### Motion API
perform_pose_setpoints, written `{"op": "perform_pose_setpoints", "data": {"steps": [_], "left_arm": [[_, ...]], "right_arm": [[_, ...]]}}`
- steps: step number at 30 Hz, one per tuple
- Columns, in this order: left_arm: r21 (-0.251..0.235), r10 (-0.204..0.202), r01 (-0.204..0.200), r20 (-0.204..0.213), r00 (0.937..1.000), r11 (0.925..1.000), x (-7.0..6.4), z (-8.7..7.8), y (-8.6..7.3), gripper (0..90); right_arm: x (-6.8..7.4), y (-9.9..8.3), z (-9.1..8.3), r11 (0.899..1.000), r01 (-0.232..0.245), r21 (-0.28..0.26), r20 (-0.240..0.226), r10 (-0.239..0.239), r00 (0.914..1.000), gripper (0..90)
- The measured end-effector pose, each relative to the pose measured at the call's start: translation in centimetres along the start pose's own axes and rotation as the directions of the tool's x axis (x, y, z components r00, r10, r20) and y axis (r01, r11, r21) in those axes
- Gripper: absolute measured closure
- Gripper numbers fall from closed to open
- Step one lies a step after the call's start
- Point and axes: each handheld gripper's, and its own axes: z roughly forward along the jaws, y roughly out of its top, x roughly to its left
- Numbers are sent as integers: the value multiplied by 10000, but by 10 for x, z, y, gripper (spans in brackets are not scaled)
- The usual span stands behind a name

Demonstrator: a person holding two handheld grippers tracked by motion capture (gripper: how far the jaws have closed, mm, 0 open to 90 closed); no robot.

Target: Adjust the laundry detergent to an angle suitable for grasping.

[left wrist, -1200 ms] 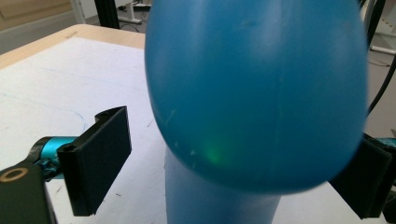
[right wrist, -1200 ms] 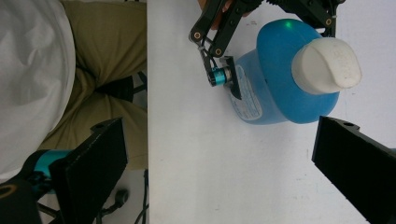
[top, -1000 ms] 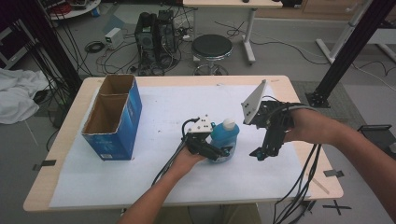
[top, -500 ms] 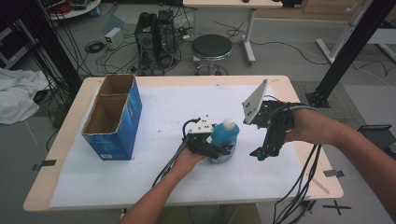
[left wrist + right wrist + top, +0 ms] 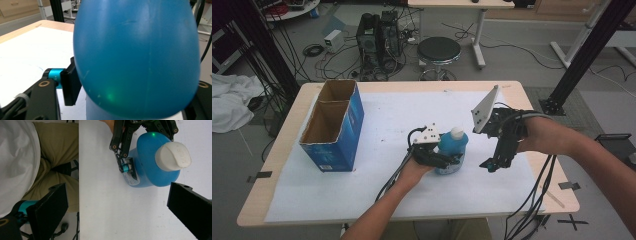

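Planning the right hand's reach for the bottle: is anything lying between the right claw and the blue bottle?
Nothing visible. Bare white table cover lies between the open right claw and the blue bottle, which the left claw grips around its body.

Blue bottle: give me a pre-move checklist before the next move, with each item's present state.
1. Left gripper closed on the blue bottle: ok; its jaws press both sides of the body in the right gripper view.
2. Bottle upright on the white sheet: ok.
3. White cap on the bottle: ok; whether it is tight, cannot tell.
4. Right gripper open and free: ok; its jaws stand wide apart and hold nothing.
5. Right gripper clear of the bottle: ok; it hangs to the bottle's right, apart from it.
6. Cardboard box open on top: ok; both compartments look empty.
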Motion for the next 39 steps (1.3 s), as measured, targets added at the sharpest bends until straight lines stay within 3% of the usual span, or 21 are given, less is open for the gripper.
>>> {"op": "perform_pose_setpoints", "data": {"steps": [8, 19, 27, 34, 35, 38, 39], "left_arm": [[-142, 301, -302, -79, 9995, 9994, -1, 0, 1, 413], [-110, 351, -352, -94, 9993, 9993, -1, -1, 1, 425], [-257, 145, -150, -201, 9997, 9996, 0, -4, 3, 432], [-225, 553, -555, -111, 9984, 9982, 13, -19, 35, 433], [32, 839, -839, -71, 9964, 9965, 18, -22, 40, 434], [149, 868, -871, 196, 9960, 9961, 26, -25, 48, 434], [214, 955, -966, 488, 9942, 9951, 31, -26, 54, 433]], "right_arm": [[0, 0, 0, 10000, -10, -9, 19, 10, 10000, 26], [-1, 0, 1, 10000, -30, -11, -5, 30, 10000, 26], [-1, -1, -1, 10000, -96, 11, 28, 96, 10000, 26], [-2, -4, -3, 9999, -137, 45, 41, 136, 9999, 26], [-2, -4, -4, 10000, -80, 32, 43, 80, 10000, 26], [-2, -6, -5, 9999, -139, -11, 69, 139, 9999, 26], [-1, -7, -6, 9997, -256, -8, 99, 256, 9996, 26]]}}
